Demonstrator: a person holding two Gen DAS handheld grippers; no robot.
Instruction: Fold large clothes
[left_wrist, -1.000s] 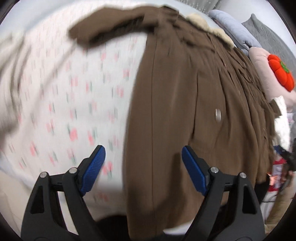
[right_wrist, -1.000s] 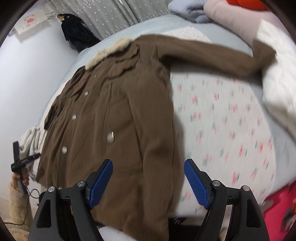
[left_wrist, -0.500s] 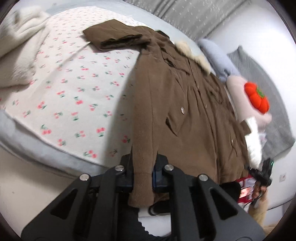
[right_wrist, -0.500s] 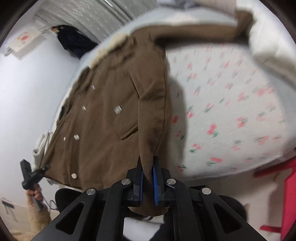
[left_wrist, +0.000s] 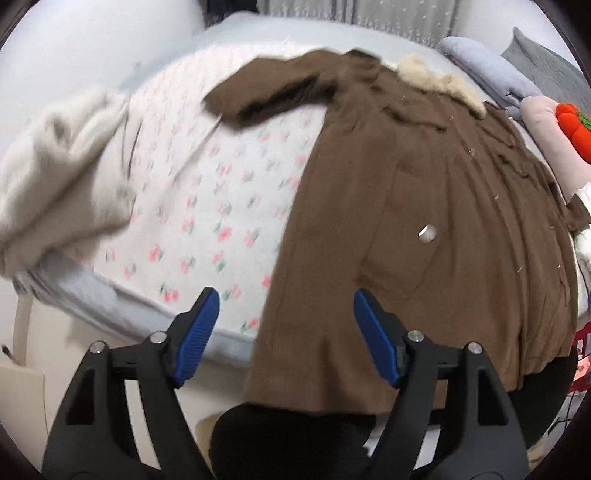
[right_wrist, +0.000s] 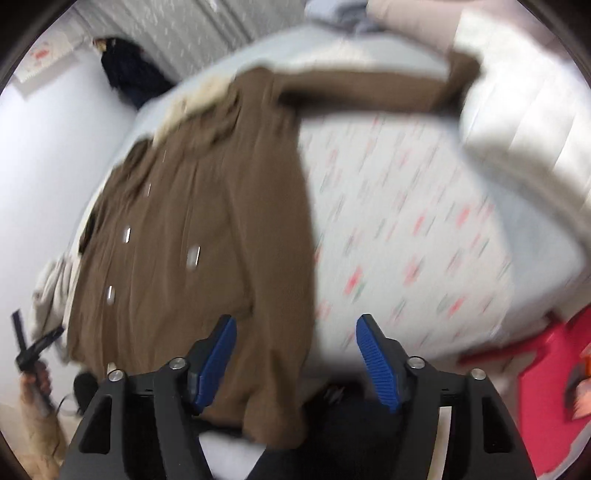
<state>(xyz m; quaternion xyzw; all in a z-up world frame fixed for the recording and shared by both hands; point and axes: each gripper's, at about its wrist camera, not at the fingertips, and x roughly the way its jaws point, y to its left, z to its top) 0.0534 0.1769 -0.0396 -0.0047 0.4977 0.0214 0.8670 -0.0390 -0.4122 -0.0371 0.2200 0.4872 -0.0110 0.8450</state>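
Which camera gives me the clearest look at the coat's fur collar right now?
The left wrist view. There the fur collar sits in fair focus at the top of the brown coat, its pale pile distinct from the fabric. In the right wrist view the collar is only a motion-blurred pale streak.

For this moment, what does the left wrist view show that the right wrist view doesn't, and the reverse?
Only the left wrist view shows the orange plush on a pink pillow and the grey pillows beyond the collar.

Only the right wrist view shows a dark garment hanging by the curtain, a red item on the floor, and a bystander's hand holding a black device.

Both show the brown coat spread on the cherry-print sheet, one sleeve stretched out, a cream garment, and an open tool over the hem.
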